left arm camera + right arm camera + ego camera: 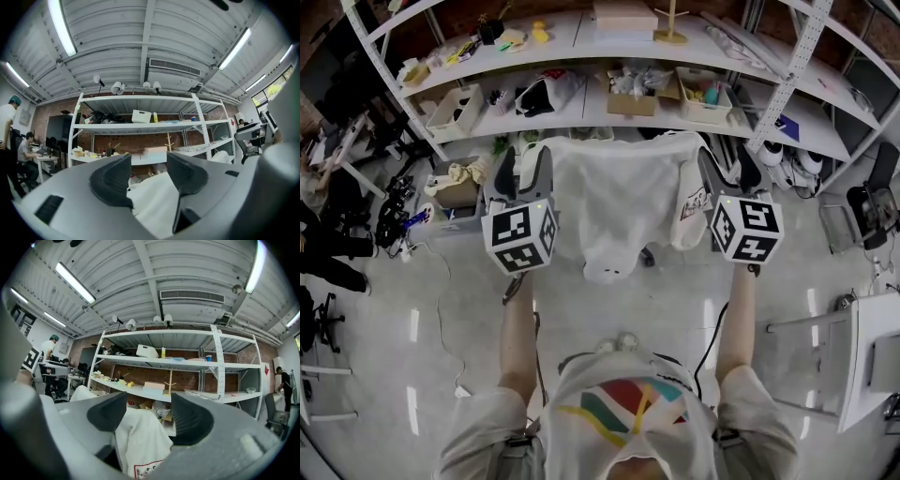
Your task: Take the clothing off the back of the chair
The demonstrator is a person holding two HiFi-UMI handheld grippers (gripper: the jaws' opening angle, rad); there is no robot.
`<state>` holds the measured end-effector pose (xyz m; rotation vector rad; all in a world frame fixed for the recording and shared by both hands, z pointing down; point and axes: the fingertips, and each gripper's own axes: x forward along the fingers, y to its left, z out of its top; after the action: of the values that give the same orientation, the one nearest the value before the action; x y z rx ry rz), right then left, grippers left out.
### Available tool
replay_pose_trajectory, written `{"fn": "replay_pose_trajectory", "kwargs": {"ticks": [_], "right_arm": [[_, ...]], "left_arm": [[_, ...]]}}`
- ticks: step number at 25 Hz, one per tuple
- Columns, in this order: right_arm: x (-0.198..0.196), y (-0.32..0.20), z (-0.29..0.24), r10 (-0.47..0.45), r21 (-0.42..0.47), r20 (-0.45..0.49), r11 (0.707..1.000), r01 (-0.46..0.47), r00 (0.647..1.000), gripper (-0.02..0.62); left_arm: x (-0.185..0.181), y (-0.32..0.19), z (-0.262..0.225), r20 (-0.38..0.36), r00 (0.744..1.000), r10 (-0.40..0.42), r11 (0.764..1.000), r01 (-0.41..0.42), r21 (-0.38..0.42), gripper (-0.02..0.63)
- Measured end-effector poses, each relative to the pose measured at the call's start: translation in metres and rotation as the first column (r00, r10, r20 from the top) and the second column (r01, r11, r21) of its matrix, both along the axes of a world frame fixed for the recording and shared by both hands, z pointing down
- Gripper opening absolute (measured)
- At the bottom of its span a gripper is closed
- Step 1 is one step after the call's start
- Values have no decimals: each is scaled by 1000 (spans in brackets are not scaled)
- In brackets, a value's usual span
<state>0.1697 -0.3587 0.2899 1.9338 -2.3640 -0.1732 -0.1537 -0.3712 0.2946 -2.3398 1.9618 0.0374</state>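
Observation:
A white garment (614, 202) hangs over the back of a chair straight ahead of me, and it hides nearly all of the chair. My left gripper (523, 172) is held level at the garment's left edge with its jaws apart. My right gripper (729, 172) is at the garment's right edge, also open. In the left gripper view the white cloth (154, 201) lies low in the gap of the left gripper (149, 164), and the pads do not press on it. In the right gripper view the cloth (140, 441), with a printed label, sits below the open right gripper (147, 404).
A long white shelving unit (581, 42) with boxes and clutter stands behind the chair. A black office chair (872, 202) and a white table (862, 347) are at the right. A person (319, 234) and desks are at the far left, with cables on the floor there.

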Motion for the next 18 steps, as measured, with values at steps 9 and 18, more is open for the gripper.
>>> {"fn": "replay_pose_trajectory", "kwargs": {"ticks": [9, 18], "right_arm": [[24, -37, 51, 68, -139, -59, 987, -75, 996, 285], [35, -53, 87, 107, -213, -116, 968, -130, 987, 276]], "left_arm": [[-38, -43, 51, 37, 998, -43, 984, 49, -173, 239], [-38, -60, 93, 94, 996, -14, 963, 38, -268, 239]]}}
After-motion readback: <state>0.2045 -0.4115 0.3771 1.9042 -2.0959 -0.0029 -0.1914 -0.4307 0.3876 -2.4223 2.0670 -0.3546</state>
